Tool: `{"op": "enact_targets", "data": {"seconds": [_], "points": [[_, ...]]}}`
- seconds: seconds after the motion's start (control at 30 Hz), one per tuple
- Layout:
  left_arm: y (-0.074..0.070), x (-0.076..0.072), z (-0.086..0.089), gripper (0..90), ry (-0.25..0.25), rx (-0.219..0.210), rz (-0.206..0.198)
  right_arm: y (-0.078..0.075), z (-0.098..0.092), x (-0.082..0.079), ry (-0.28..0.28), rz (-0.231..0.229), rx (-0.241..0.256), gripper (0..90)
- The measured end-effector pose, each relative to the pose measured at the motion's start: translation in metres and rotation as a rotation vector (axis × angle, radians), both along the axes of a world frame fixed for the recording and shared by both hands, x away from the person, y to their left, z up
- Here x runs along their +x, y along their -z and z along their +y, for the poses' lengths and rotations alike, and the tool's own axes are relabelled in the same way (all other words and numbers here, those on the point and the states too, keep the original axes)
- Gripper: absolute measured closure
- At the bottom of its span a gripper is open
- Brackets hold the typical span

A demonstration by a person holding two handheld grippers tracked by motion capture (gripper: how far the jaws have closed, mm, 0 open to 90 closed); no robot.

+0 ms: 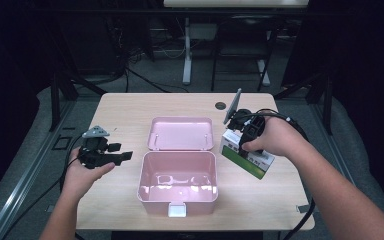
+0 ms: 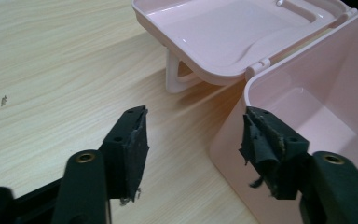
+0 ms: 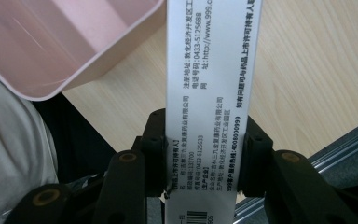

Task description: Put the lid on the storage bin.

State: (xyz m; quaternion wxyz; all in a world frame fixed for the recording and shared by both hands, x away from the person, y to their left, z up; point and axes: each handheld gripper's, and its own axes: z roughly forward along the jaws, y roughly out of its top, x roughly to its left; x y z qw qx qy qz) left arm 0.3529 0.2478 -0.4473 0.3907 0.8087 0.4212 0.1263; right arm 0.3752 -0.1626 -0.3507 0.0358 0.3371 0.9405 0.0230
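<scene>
Pink box [image 1: 177,185], lid [image 1: 181,133] folded back, mid-counter [image 1: 125,107]. White-and-green carton [image 1: 246,155] to its right, tilted, clamped between the right gripper [image 1: 246,134] fingers [image 3: 153,140]. Left gripper [image 1: 125,157] left of box, fingers [image 2: 133,140] spread wide, holding nothing.

Open box [image 1: 177,182] sits mid-table [image 1: 125,107], its lid [image 1: 181,133] lying flat behind it. Carton [image 1: 247,154] is right of the box, apparently lifted off the table. Left gripper [image 1: 126,157] is left of the box.
</scene>
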Motion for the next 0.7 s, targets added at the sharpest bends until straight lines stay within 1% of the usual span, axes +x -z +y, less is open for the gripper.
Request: {"op": "enact_targets", "data": {"seconds": [0.07,0.13,0.17,0.23,0.27,0.3,0.33,0.4,0.5,0.53,0.57,0.6,0.63,0.67,0.7], "points": [[0.000,0.000,0.000,42.9,-0.003,0.000,0.000,-0.004,0.004,-0.002,-0.018,-0.004,0.003,61.6],[0.000,0.000,0.000,44.4,-0.003,0.002,0.001,-0.008,0.009,-0.005,-0.053,-0.006,0.009,61.6],[0.000,0.000,0.000,44.6,-0.003,0.002,0.001,-0.008,0.009,-0.005,-0.053,-0.006,0.009,61.6],[0.000,0.000,0.001,45.1,-0.006,0.004,-0.001,-0.010,0.013,-0.007,-0.076,-0.005,0.015,61.5],[0.000,0.000,0.001,45.7,-0.007,0.003,-0.001,-0.011,0.017,-0.009,-0.103,-0.008,0.013,61.6],[0.000,0.000,0.001,45.9,-0.007,0.003,-0.001,-0.011,0.017,-0.009,-0.103,-0.008,0.013,61.6],[-0.001,0.000,0.002,46.0,-0.002,0.006,0.001,-0.012,0.021,-0.010,-0.126,-0.008,0.008,61.6],[-0.001,0.000,0.002,46.3,-0.004,0.004,0.001,-0.013,0.022,-0.010,-0.133,-0.007,0.006,61.6],[-0.001,0.000,0.002,46.9,-0.008,0.002,-0.004,-0.012,0.029,-0.012,-0.167,-0.006,0.008,61.6],[-0.001,0.000,0.003,47.1,-0.009,0.003,-0.005,-0.012,0.034,-0.014,-0.187,-0.005,0.001,61.6],[-0.001,0.000,0.003,47.1,-0.009,0.003,-0.005,-0.012,0.034,-0.014,-0.187,-0.005,0.001,61.6],[0.000,0.000,0.003,47.1,-0.007,0.004,-0.003,-0.011,0.039,-0.016,-0.212,-0.005,-0.006,61.6],[0.000,0.000,0.003,47.2,-0.007,0.004,-0.003,-0.011,0.039,-0.016,-0.212,-0.005,-0.006,61.6],[0.000,0.000,0.003,47.2,-0.007,-0.001,0.003,-0.011,0.046,-0.018,-0.235,-0.004,-0.003,61.6],[0.000,0.000,0.003,47.3,-0.007,-0.001,0.003,-0.011,0.046,-0.018,-0.235,-0.004,-0.003,61.6]]}}
